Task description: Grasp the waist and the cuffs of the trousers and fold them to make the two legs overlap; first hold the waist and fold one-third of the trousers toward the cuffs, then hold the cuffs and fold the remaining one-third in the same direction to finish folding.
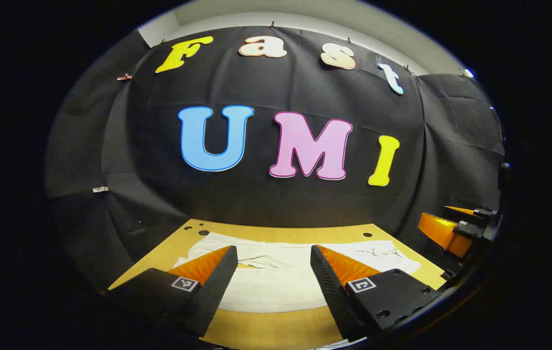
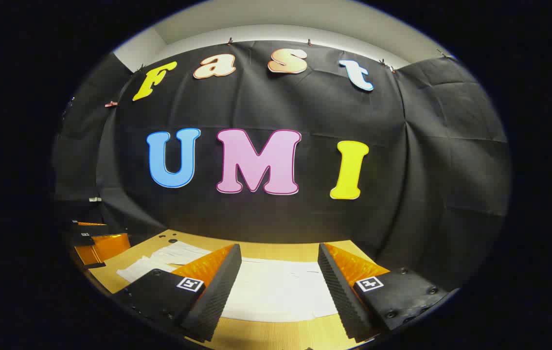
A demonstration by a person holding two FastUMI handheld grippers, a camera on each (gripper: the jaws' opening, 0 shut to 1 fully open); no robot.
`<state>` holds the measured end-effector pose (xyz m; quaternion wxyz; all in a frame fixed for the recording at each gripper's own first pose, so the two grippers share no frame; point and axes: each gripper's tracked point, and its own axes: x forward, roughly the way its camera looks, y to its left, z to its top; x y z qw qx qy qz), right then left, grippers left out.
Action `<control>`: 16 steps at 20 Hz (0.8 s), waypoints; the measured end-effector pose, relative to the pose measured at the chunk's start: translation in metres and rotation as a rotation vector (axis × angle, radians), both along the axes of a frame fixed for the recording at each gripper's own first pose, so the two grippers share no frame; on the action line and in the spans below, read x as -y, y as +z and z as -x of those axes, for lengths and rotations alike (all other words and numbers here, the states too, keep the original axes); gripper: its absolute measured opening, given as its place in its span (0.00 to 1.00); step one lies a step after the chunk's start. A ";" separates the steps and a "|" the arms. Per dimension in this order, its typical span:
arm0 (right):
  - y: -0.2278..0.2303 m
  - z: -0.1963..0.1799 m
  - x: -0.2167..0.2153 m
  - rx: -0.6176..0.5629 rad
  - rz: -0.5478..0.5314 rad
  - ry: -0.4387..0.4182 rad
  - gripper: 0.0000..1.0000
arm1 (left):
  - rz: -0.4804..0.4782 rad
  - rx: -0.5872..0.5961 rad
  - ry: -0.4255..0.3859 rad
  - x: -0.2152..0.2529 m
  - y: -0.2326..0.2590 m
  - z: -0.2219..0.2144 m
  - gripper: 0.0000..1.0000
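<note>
White trousers (image 1: 276, 277) lie spread flat on the wooden table (image 1: 276, 330), crumpled at the far edge. My left gripper (image 1: 273, 253) hovers open above their near part, with nothing between its fingers. In the right gripper view the same trousers (image 2: 280, 289) stretch across the table and my right gripper (image 2: 279, 250) stands open over them, empty. The right gripper (image 1: 451, 226) also shows at the right edge of the left gripper view. At the left edge of the right gripper view sits the left gripper (image 2: 93, 243).
Black cloth walls close the booth behind and beside the table. Small round holes (image 1: 367, 235) dot the table's far corners. A bare strip of the table (image 2: 266, 335) runs between the trousers and the near edge.
</note>
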<state>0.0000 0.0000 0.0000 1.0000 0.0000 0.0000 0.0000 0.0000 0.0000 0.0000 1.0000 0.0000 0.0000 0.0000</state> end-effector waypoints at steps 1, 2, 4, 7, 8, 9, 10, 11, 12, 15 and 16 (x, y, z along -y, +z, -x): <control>0.001 -0.003 0.000 0.005 0.001 0.005 0.97 | 0.000 -0.005 0.001 0.000 -0.001 -0.004 0.96; 0.003 -0.005 0.002 0.012 0.009 0.007 0.98 | 0.001 -0.010 0.002 0.000 -0.002 -0.007 0.95; 0.000 -0.010 0.005 0.010 0.025 0.011 0.97 | 0.005 -0.020 0.006 0.002 -0.007 -0.013 0.96; -0.007 -0.020 0.001 -0.021 0.004 0.035 0.98 | 0.002 -0.032 0.006 0.003 -0.008 -0.021 0.96; -0.006 -0.024 0.001 -0.015 0.014 0.040 0.98 | -0.006 -0.032 0.000 0.005 -0.008 -0.024 0.96; -0.002 -0.026 0.001 -0.001 0.031 0.046 0.98 | -0.014 -0.031 0.002 0.004 -0.007 -0.027 0.96; 0.000 -0.030 0.001 0.016 0.046 0.048 0.97 | -0.019 -0.029 0.005 0.002 -0.006 -0.031 0.96; 0.002 -0.033 0.001 0.029 0.053 0.054 0.98 | -0.019 -0.023 0.010 0.001 -0.006 -0.034 0.96; 0.001 -0.037 0.000 0.028 0.046 0.064 0.98 | -0.016 -0.021 0.009 0.002 -0.007 -0.037 0.96; -0.003 -0.045 0.000 0.019 0.036 0.084 0.98 | -0.017 -0.021 0.018 0.001 -0.008 -0.046 0.96; -0.003 -0.047 0.004 0.020 0.040 0.080 0.98 | -0.016 -0.023 0.020 0.002 -0.010 -0.048 0.96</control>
